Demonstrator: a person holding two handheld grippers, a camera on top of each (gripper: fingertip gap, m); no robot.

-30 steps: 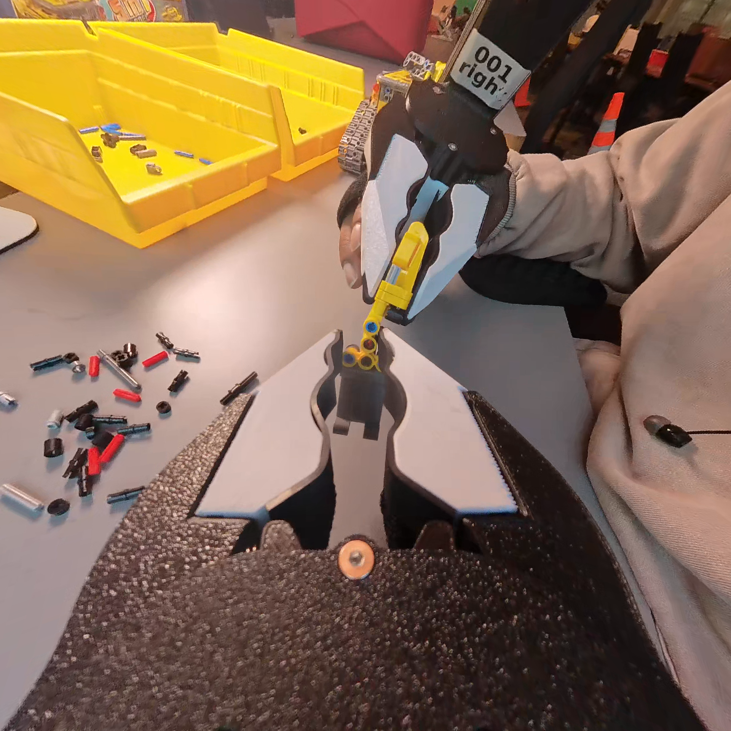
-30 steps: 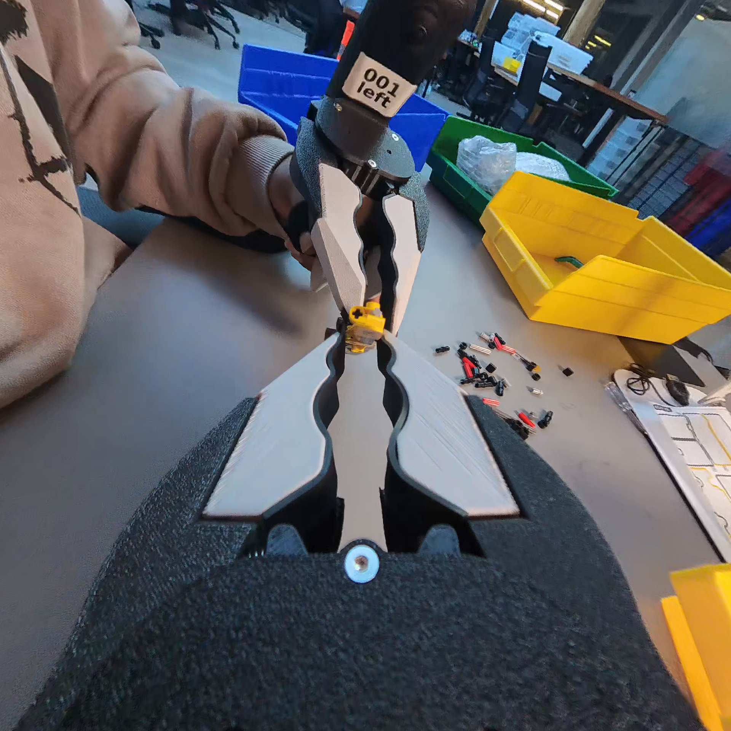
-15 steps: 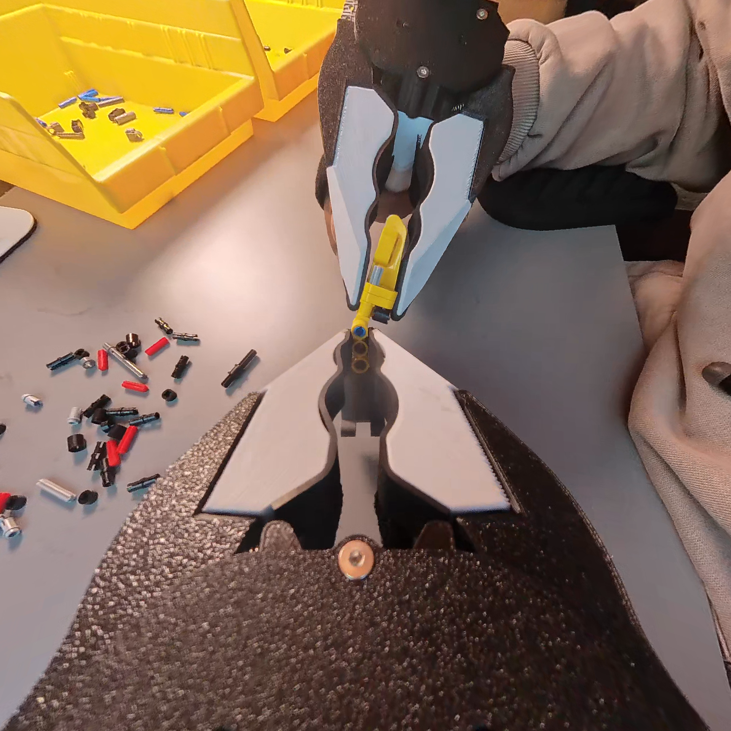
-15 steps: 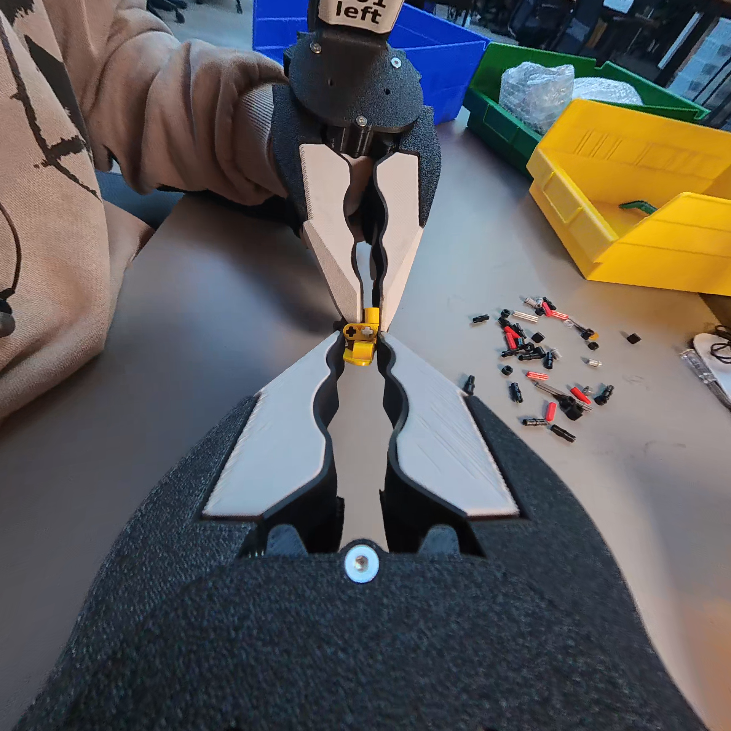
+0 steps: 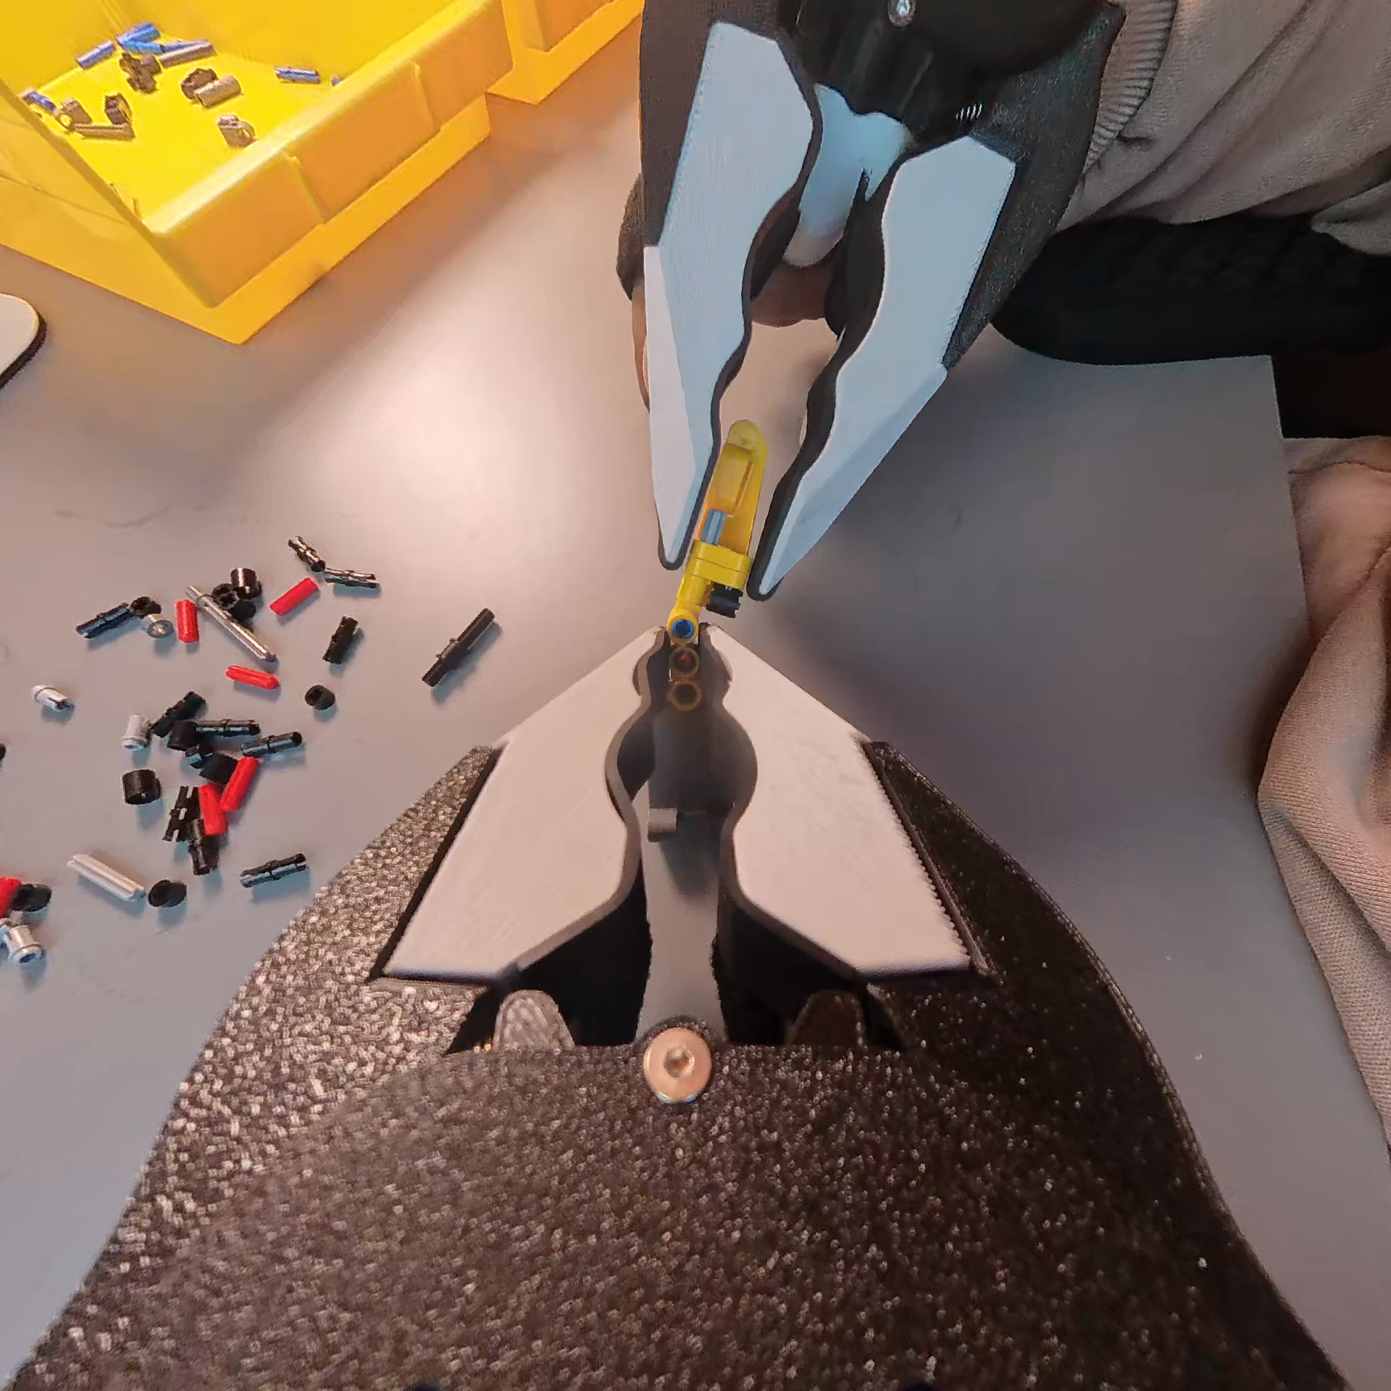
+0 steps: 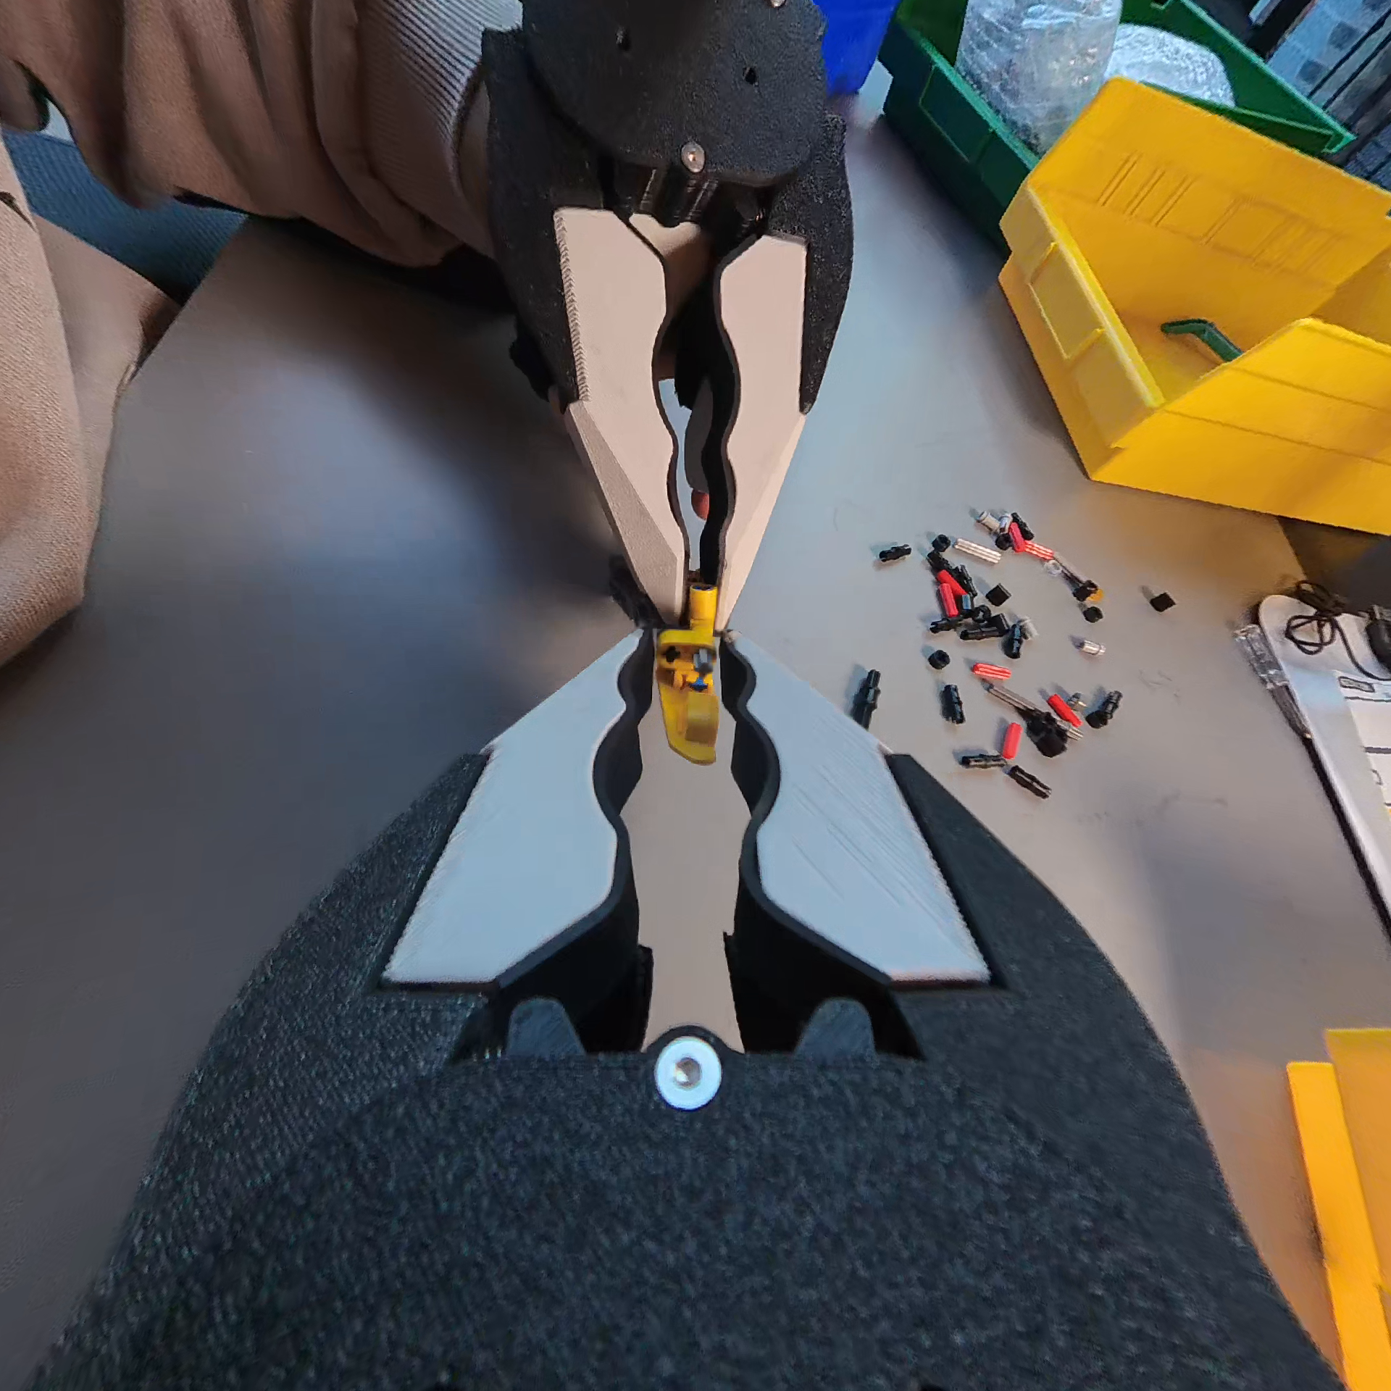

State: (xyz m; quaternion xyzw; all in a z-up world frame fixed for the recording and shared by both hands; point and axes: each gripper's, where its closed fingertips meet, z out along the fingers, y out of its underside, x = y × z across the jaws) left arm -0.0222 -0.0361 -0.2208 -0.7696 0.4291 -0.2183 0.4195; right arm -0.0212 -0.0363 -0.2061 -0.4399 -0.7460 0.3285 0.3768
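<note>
Left wrist view showed the left gripper (image 5: 683,647) and the right gripper (image 5: 713,579) meeting tip to tip above a grey table (image 5: 482,421), both clenched on one small yellow toy assembly (image 5: 726,519). Its long axis ran straight along the line between the two tools: a slim yellow beam with holes (image 5: 683,662) was pinched in the left gripper's tips, while the broader yellow end pointed back into the right gripper's fingers (image 5: 685,301), which closed on its block-shaped middle. In the right wrist view the same assembly (image 6: 689,700) lay nose to nose between the right gripper (image 6: 686,640) and the left gripper (image 6: 704,595), its curved yellow end reaching toward the camera. Loose black, red and grey pins (image 5: 203,722) were scattered on the table to one side, well apart from the tools. A yellow bin (image 5: 248,248) at the far edge held a few blue and dark small parts (image 5: 150,68). Another yellow bin (image 6: 1204,421) held a single green piece (image 6: 1197,335), and a green bin (image 6: 948,128) behind it carried clear plastic wrap (image 6: 1039,60). A person's beige sleeve (image 6: 301,113) reached in behind the left gripper.
</note>
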